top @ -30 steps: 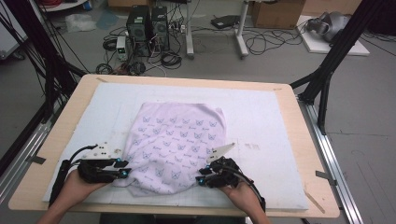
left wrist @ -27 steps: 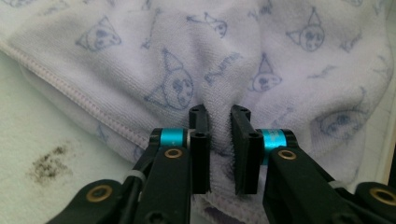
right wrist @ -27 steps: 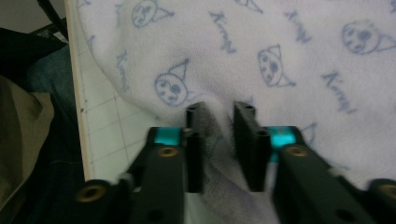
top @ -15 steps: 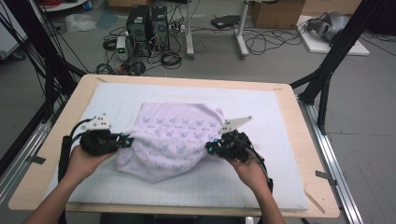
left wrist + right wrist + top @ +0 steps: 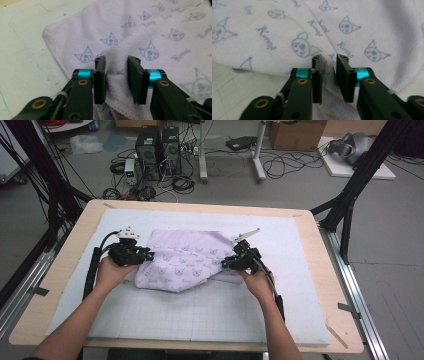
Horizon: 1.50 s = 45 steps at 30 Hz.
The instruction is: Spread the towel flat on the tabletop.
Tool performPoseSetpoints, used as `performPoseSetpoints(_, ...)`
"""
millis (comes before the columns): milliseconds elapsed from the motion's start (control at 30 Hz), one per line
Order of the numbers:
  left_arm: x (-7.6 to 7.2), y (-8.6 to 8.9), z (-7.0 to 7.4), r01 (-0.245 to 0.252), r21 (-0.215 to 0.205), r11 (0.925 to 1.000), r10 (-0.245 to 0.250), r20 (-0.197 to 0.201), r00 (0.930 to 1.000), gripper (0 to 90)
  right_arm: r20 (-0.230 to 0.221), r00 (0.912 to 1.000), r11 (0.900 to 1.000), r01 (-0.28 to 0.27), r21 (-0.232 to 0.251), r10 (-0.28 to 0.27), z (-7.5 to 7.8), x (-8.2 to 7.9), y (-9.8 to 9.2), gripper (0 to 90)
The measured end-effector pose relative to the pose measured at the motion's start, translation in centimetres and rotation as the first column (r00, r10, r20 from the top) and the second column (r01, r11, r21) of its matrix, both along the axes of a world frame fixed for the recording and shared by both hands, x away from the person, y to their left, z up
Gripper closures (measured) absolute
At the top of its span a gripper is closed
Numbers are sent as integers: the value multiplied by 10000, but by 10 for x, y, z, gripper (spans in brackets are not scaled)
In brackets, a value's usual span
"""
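Both hands have carried the towel's [image 5: 187, 260] near edge forward over its far half, folding it on the surface [image 5: 310, 235]. Left hand-held gripper [image 5: 116, 80] and right hand-held gripper [image 5: 329, 77] have just been opening, jaws apart with cloth loosely between. Next, probably: withdraw clear, then fold again.

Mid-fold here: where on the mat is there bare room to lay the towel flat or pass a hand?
Bare mat lies between the towel and the table's near edge, crossed only by the forearms. A bare strip runs right of the right gripper to the mat's right edge, a narrower one behind the towel. It is crowded in the middle, where the left gripper and right gripper flank the bunched towel.
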<state>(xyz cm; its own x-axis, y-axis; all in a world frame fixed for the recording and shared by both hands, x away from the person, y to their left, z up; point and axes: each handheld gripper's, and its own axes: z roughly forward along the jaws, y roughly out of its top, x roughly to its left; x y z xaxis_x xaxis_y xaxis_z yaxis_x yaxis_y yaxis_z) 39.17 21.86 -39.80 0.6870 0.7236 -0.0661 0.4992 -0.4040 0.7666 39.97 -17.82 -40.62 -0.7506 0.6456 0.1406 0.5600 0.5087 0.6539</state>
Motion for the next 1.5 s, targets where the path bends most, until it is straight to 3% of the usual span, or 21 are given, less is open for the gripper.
performPoseSetpoints(67,-4,6,7,-16,-333,9994,18,48,10000,646,45,10000,9999,-13,100,12,3,-2,-1,702)
performPoseSetpoints(100,-10,13,14,-4,-675,9977,17,195,9998,619,324,9994,9993,-106,367,94,10,-9,-4,675)
performPoseSetpoints(133,-10,13,14,-4,-675,9977,17,195,9998,600,324,9994,9993,-106,367,94,10,-9,-4,675)
performPoseSetpoints(200,-17,19,21,74,-768,9970,-52,290,9996,573,794,9964,9971,-351,669,298,23,-24,-6,649)
performPoseSetpoints(233,-27,22,26,243,-786,9966,-204,492,9986,573,947,9945,9968,-501,630,440,26,-30,-5,643)
performPoseSetpoints(300,-32,24,28,279,-797,9964,-232,585,9980,564,1082,9924,9963,-644,571,579,29,-37,-4,638)
performPoseSetpoints(400,-48,28,28,475,-846,9953,-409,783,9961,535,1476,9811,9900,-1333,472,1251,33,-60,4,612)
performPoseSetpoints(467,-63,29,22,760,-870,9933,-692,786,9945,533,1550,9760,9856,-1623,483,1531,31,-70,10,598)
performPoseSetpoints(567,-72,28,16,979,-768,9922,-922,737,9930,529,1487,9698,9783,-2021,465,1932,25,-80,21,581)
performPoseSetpoints(633,-79,22,2,1224,-516,9911,-1200,484,9916,529,1440,9674,9755,-2161,416,2082,19,-83,29,572)
performPoseSetpoints(700,-80,19,-4,1302,-347,9909,-1289,361,9910,529,1320,9682,9747,-2197,421,2126,16,-83,32,568)
performPoseSetpoints(767,-78,11,-21,1255,33,9921,-1255,1,9921,518,1013,9705,9739,-2235,399,2186,4,-80,43,555)
performPoseSetpoints(867,-75,6,-30,1096,141,9939,-1095,-116,9939,470,815,9729,9754,-2189,263,2162,-4,-76,49,556)
performPoseSetpoints(967,-67,-2,-37,1078,354,9935,-1072,-186,9941,505,676,9786,9805,-1958,173,1942,-14,-70,57,601)
performPoseSetpoints(1000,-65,-5,-38,1051,472,9933,-1043,-178,9944,604,633,9823,9838,-1780,209,1764,-17,-65,60,674)
performPoseSetpoints(1033,-63,-7,-38,1006,580,9932,-1000,-138,9949,604,633,9823,9838,-1780,209,1764,-17,-65,60,674)
performPoseSetpoints(1067,-61,-9,-38,991,640,9930,-984,-131,9951,724,595,9837,9844,-1722,370,1698,-20,-61,60,766)
performPoseSetpoints(1100,-59,-11,-37,984,679,9928,-981,-91,9951,779,540,9840,9841,-1722,424,1699,-21,-59,60,790)
performPoseSetpoints(1200,-58,-13,-32,1076,800,9910,-1085,71,9941,844,502,9841,9835,-1732,530,1706,-20,-58,57,815)
performPoseSetpoints(1333,-68,-9,-20,1115,657,9916,-1143,409,9926,859,669,9816,9806,-1835,691,1789,-8,-65,47,821)
performPoseSetpoints(1500,-92,-4,15,1405,356,9894,-1436,1075,9838,878,1210,9704,9753,-2159,461,2091,25,-85,31,824)
